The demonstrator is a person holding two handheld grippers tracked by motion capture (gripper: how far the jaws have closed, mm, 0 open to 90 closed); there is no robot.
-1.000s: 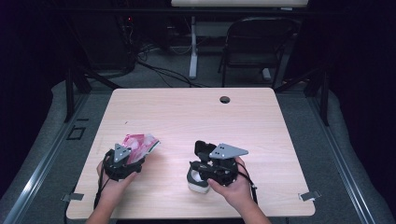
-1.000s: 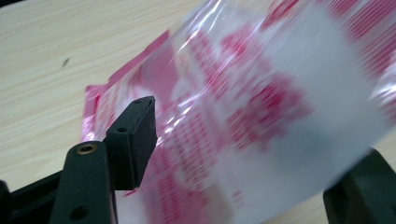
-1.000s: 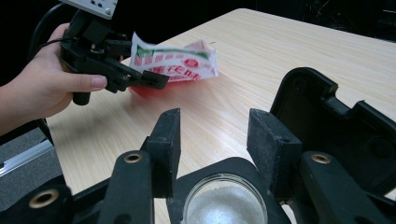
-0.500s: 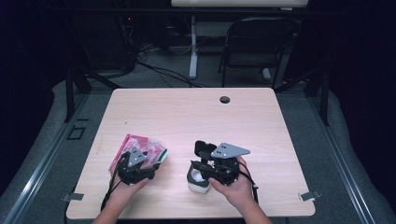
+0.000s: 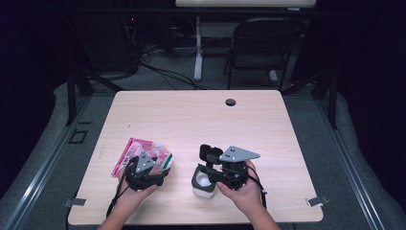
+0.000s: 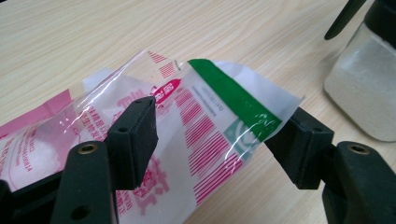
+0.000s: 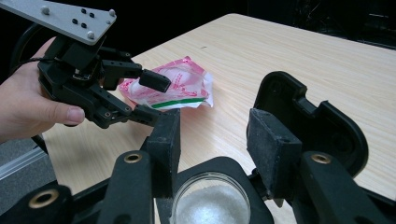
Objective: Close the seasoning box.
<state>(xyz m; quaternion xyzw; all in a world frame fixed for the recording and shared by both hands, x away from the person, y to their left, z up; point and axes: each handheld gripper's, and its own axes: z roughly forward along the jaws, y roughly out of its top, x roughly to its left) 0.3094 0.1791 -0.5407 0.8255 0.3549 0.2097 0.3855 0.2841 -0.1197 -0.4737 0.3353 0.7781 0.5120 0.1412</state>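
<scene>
My left claw point(image 5: 149, 168) has its jaws apart around the green-striped corner of the pink and clear crinkly plastic bag point(image 6: 187, 116), not squeezing yet. The bag lies on the pale wooden counter point(image 5: 201, 120), near my edge. I think it is light, soft and slippery, so I should pinch its flat sealed edge. My right claw point(image 7: 212, 135) stands wide above the small open glass jar of white powder point(image 7: 208, 205), which could tip or spill. Dark room, black chair point(image 5: 261, 48) behind.
</scene>
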